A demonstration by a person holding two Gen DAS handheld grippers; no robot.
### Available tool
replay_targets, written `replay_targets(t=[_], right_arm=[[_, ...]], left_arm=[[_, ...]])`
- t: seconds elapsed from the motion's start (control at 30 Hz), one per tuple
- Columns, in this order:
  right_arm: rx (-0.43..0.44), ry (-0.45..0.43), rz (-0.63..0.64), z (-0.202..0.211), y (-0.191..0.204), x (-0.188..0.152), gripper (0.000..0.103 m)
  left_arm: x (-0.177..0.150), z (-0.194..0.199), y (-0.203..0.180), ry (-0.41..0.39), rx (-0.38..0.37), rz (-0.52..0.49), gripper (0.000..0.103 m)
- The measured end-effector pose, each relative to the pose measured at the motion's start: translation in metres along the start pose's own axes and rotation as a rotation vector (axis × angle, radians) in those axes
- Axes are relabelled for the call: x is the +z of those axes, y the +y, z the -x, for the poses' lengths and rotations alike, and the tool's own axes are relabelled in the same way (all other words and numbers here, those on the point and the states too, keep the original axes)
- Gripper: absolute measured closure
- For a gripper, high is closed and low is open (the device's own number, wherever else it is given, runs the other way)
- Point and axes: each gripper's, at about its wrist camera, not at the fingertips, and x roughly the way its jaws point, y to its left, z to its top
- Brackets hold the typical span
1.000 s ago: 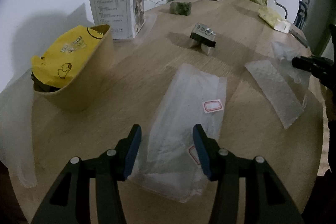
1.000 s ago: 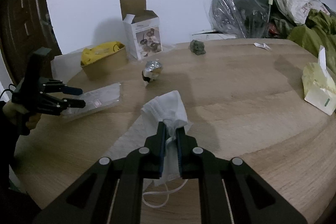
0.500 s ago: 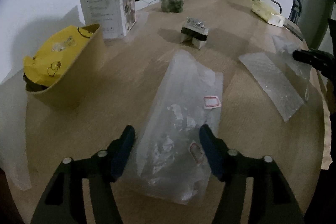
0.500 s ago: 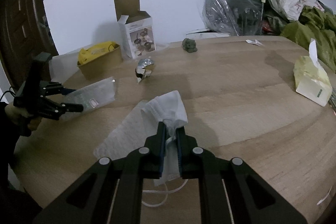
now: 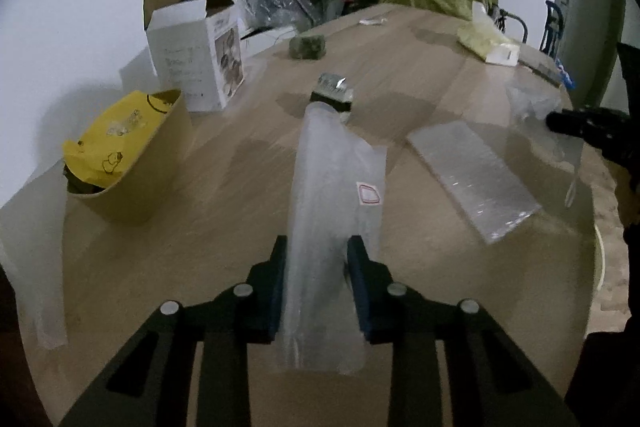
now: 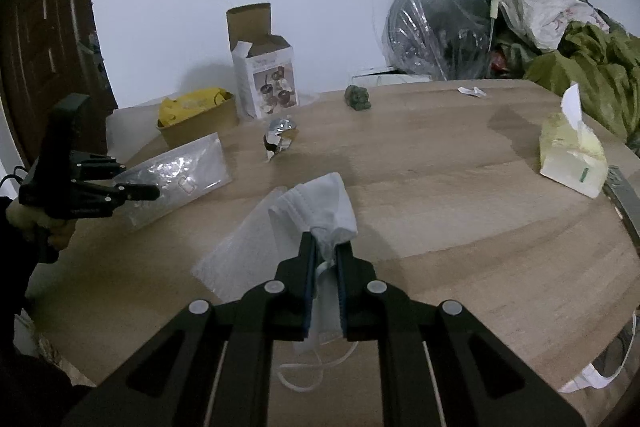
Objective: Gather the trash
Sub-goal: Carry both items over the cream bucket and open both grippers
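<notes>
**Bag pinched, mask clamped**

Compared with a second back: left gripper (image 5: pixel 316 283) was spread wide either side of the clear plastic bag (image 5: pixel 334 195), bag lying flat on the wooden table (image 5: pixel 240 163). Now closing in on it, pads pressing both edges, bag bunched up and rising narrow toward 12 o'clock (red-outlined sticker up at 1 o'clock from the jaws). Right gripper (image 6: pixel 324 267) no different: squeezed tight on the white face mask (image 6: pixel 316 203), ear loop dangling below.

Left view only: flat sheet of bubble wrap (image 5: pixel 472 179) at 2 o'clock, brown paper bowl (image 5: pixel 136 163) with a yellow wrapper (image 5: pixel 108 135) stuffed in at 10 o'clock, right gripper's tip poking in at 3 o'clock with the mask blurry beside it.

Right view only: left gripper seen side-on at 9 o'clock with the hand (image 6: pixel 24 223) behind it, bag sticking out past the jaws and lifted off the table at that end; tissue pack (image 6: pixel 572 163) at 3 o'clock. Crumpled foil wrapper (image 6: pixel 280 139) and open white box (image 6: pixel 268 79) in both views.
</notes>
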Motion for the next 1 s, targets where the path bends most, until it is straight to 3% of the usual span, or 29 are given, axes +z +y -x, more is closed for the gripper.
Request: replay_targets(t=[0.4,1.0], right_arm=[[-0.05,-0.034,-0.018,0.048,-0.008,-0.025,0.094],[-0.198,-0.067,-0.101,0.13,-0.038,-0.087,0.094]], left_arm=[[0.001,0.03,-0.044,-0.098,-0.058,0.0,0.075],[0.009,0.046,-0.146,-0.194,-0.219,-0.134,0.075]])
